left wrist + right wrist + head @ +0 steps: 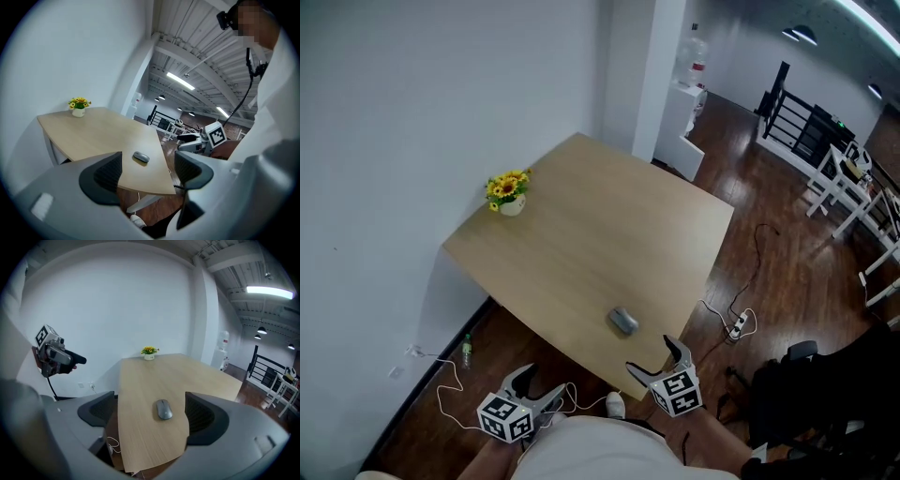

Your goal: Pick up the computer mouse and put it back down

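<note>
A grey computer mouse lies on the light wooden table, near its front corner. My right gripper hovers just off that corner, a short way in front of the mouse, open with nothing between its fingers. In the right gripper view the mouse lies on the table ahead of the open right gripper. My left gripper is held off the table's near-left edge, open and empty. In the left gripper view the mouse lies beyond the spread left gripper.
A small pot of yellow flowers stands at the table's far left edge by the white wall. Cables and a power strip lie on the dark wood floor to the right. White chairs and a white cabinet stand farther back.
</note>
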Tool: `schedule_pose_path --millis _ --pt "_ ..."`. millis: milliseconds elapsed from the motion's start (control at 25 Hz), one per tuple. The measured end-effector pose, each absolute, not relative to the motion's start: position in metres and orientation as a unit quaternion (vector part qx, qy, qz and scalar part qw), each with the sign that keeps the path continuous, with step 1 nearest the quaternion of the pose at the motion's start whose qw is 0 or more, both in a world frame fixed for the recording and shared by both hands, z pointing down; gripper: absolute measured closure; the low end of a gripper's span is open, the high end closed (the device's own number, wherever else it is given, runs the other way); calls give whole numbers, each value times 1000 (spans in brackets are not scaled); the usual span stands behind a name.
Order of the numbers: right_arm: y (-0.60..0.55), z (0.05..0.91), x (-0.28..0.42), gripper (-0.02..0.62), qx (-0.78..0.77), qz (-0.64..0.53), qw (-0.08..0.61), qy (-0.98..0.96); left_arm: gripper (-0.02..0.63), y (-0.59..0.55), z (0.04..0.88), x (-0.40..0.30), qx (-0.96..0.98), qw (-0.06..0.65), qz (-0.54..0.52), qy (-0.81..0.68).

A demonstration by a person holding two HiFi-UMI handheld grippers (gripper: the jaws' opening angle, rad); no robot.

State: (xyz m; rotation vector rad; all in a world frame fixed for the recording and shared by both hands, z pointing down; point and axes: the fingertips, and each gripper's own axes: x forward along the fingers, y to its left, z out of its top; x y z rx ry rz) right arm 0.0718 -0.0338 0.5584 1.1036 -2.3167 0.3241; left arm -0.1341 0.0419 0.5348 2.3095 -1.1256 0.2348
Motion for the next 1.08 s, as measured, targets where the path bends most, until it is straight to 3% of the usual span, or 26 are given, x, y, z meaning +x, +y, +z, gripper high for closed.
schedule_pose_path --millis 400,1080 --pt "23 551 76 121 439 190 234 -846 281 42 536 -113 884 273 93 -368" --pt "29 543 55 121 421 173 241 -857 281 54 537 -128 881 273 86 -378"
